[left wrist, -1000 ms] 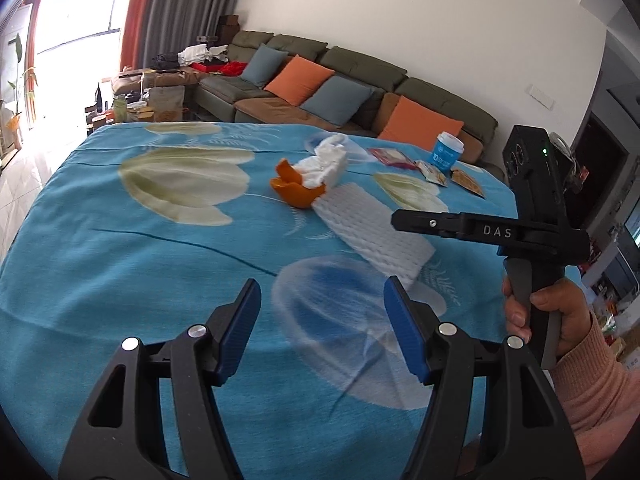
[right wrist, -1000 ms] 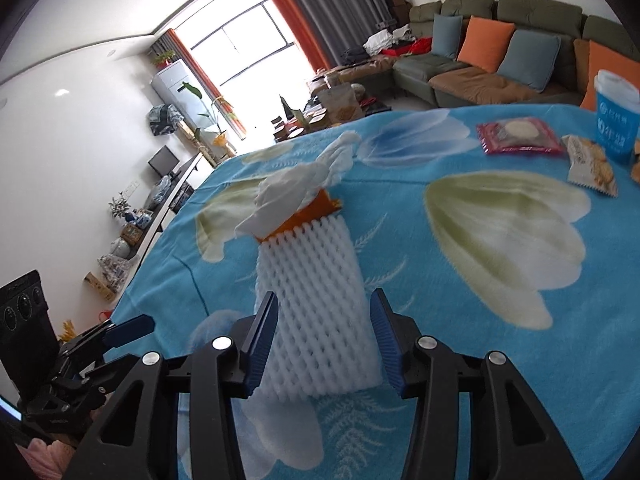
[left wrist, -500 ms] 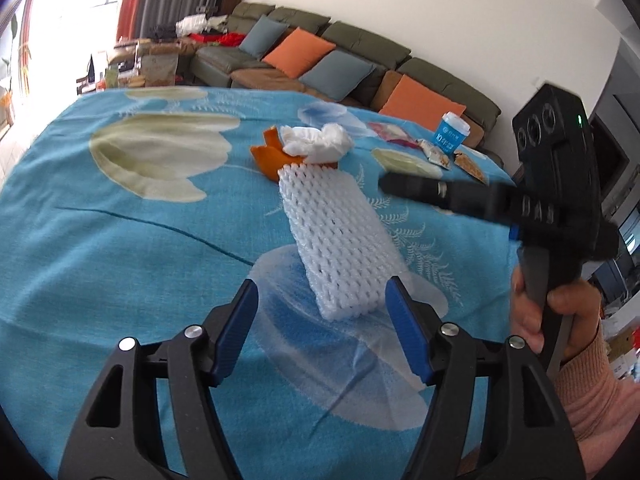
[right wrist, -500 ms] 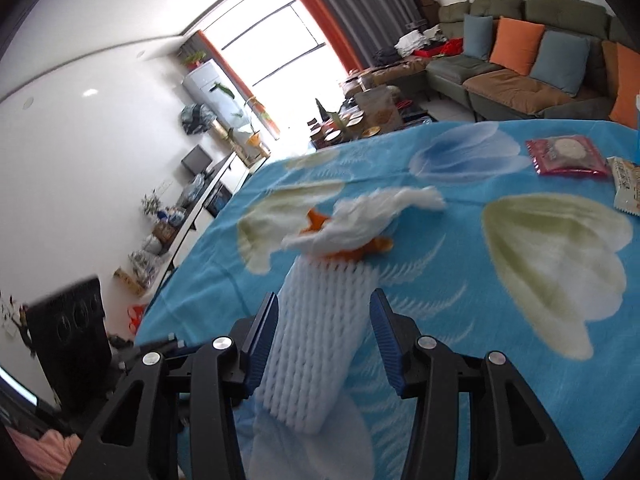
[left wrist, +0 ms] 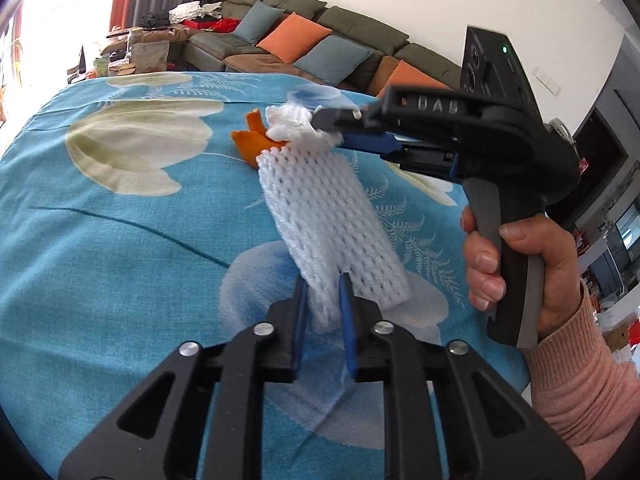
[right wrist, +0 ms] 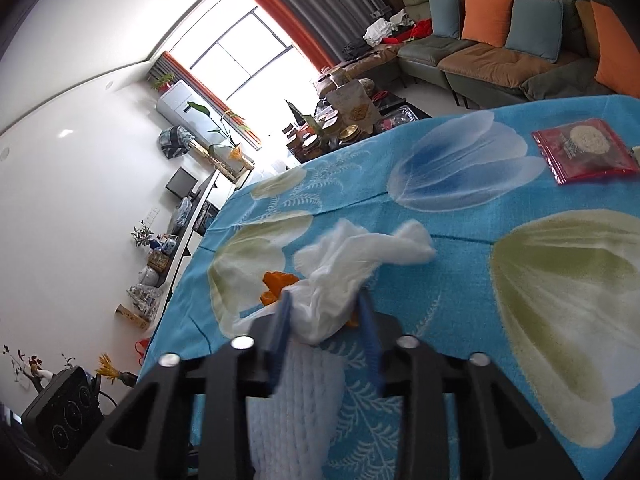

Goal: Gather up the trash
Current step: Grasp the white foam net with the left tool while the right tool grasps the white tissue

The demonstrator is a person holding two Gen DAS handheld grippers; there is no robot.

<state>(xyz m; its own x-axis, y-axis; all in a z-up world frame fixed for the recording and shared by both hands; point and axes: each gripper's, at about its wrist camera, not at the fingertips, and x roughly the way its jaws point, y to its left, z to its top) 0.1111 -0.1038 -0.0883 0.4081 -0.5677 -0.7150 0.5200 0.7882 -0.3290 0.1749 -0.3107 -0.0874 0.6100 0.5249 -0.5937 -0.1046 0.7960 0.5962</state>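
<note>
Left wrist view: left gripper [left wrist: 323, 295] closing on foam net's [left wrist: 328, 220] near end; right gripper [right wrist: 325, 322] closing around crumpled tissue [right wrist: 352, 256]. Seat both grips before lifting; orange peel [left wrist: 252, 142] lies loose alongside.

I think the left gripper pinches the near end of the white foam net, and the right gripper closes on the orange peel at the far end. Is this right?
Not quite. The right gripper is closing around the crumpled white tissue, not the orange peel beside it; the right wrist view shows this. The left gripper does pinch the foam net's near end.
</note>
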